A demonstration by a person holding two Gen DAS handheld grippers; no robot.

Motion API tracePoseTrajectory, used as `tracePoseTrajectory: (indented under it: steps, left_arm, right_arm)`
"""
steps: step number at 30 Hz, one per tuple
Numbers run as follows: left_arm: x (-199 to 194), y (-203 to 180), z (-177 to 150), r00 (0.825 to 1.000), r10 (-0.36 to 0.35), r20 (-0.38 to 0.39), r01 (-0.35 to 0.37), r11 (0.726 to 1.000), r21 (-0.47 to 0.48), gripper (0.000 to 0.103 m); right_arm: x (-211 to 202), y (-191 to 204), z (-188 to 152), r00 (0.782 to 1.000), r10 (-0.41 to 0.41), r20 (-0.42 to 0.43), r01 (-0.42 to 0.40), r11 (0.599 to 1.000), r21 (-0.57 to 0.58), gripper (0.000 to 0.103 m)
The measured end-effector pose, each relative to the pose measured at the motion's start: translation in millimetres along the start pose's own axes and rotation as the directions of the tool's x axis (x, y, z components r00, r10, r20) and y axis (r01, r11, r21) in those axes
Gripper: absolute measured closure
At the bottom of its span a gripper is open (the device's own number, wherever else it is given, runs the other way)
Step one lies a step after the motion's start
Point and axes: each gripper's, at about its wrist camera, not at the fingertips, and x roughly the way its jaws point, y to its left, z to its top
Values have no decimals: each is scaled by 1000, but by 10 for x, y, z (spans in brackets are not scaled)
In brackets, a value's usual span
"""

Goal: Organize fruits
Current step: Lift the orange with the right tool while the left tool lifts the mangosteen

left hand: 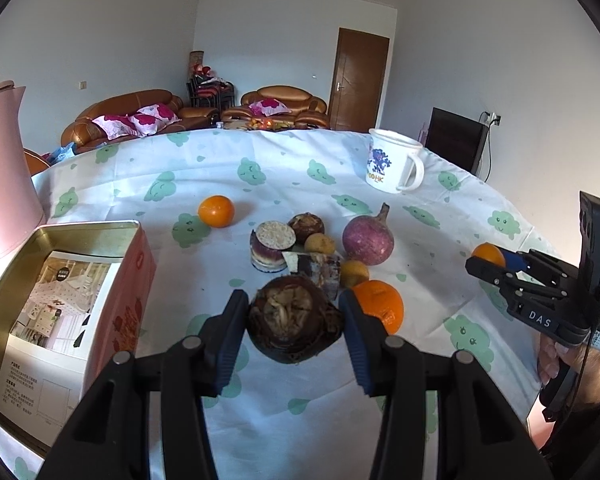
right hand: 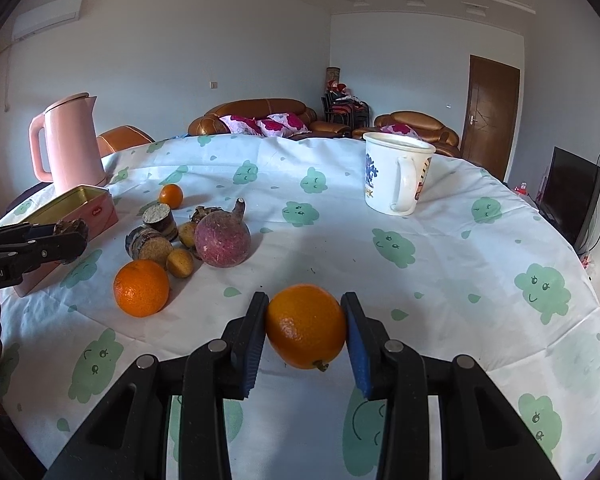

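While I hold both tongs over the table:
Left gripper (left hand: pixel 296 328): clamped on my brown husky fruit (left hand: pixel 294 326), above the cloth.
Right gripper (right hand: pixel 306 328): clamped on an orange (right hand: pixel 306 326).
Tin box (left hand: pixel 4 280): at nine o'clock of my left gripper, open, only a printed leaflet (left hand: pixel 56 320) inside.
Mug (right hand: pixel 396 176): at one o'clock, contents hidden.
Loose fruit pile (right hand: pixel 188 236): at eleven o'clock of my right gripper.

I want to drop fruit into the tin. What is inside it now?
Inside the tin, only a printed paper sheet shows, no fruit. The sheet covers the bottom, so nothing beneath it can be seen.
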Motion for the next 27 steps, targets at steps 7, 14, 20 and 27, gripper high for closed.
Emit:
tracePoseTrajectory:
  steps: [7,14,20,27]
  left_arm:
    - [-59,-18,-5,999,22,33,-22,1000,5,54]
    - [-112,-32,-13,997,39,60,-40,999,13,54]
    - [-146,-45,-17,996,50,79,-52,999,17,54]
    - [-182,-41,-20,993,60,100,-62,998,14,54]
  right_arm:
    - [-59,16,-9,999,6,40,-6,1000,-12,64]
    - [-113,39,-21,997,13,76,-11,1000,-25,64]
    - [-157,50,-29,995,16,103,-13,999,-30,64]
    - [-210,67,-43,990,12,138,-7,999,-36,64]
